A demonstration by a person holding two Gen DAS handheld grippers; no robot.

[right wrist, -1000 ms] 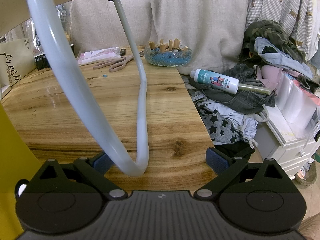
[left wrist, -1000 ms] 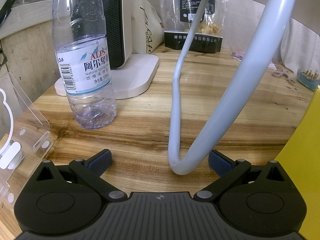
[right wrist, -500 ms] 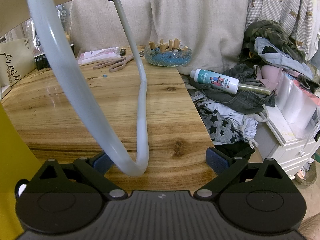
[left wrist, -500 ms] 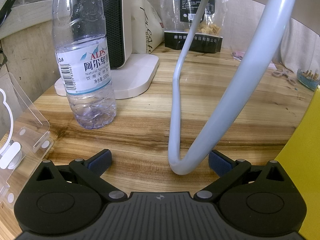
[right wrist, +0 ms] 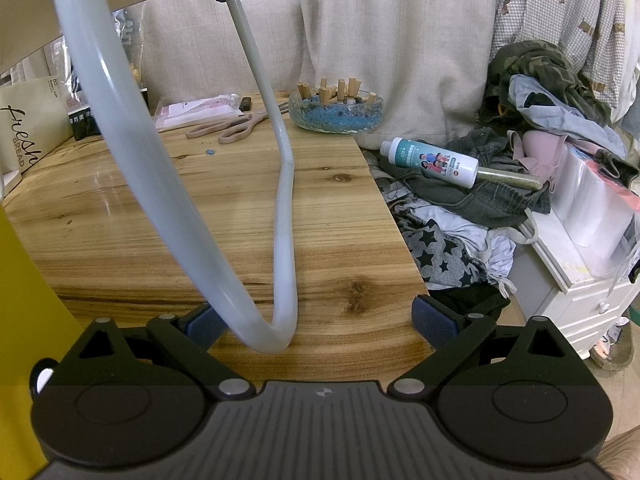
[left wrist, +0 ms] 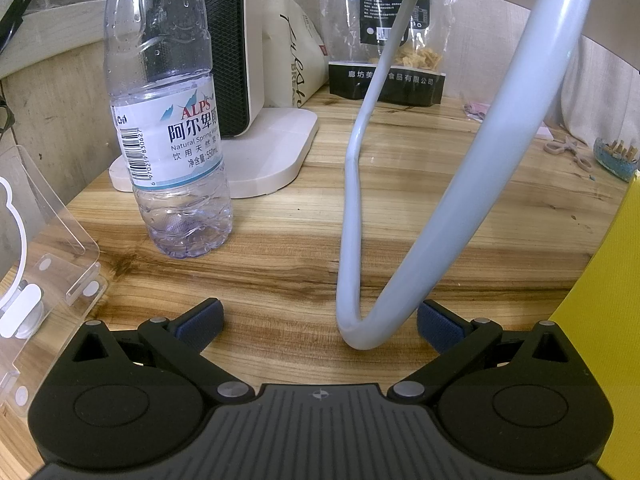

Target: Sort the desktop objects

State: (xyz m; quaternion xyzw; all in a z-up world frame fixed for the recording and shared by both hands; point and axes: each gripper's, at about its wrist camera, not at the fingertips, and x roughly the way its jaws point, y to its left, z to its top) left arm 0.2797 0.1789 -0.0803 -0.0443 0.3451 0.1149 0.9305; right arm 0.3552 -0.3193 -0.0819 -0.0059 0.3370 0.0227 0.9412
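A clear water bottle (left wrist: 168,128) with a white label stands upright on the wooden desk (left wrist: 460,216), ahead and left of my left gripper (left wrist: 320,322), which is open and holds nothing. Pinkish scissors (right wrist: 236,126) and a glass bowl (right wrist: 336,110) of blue beads with cork-coloured stubs sit at the far side of the desk in the right wrist view. My right gripper (right wrist: 316,322) is open and empty near the desk's front right corner. A white looped cable (left wrist: 360,240) hangs in front of each camera.
A white heater (left wrist: 244,80) on a flat base stands behind the bottle, with a paper bread bag (left wrist: 296,60) and a snack packet (left wrist: 400,52) beyond. A clear acrylic stand (left wrist: 36,240) sits at the left. Clothes and a white bottle (right wrist: 430,160) lie piled right of the desk.
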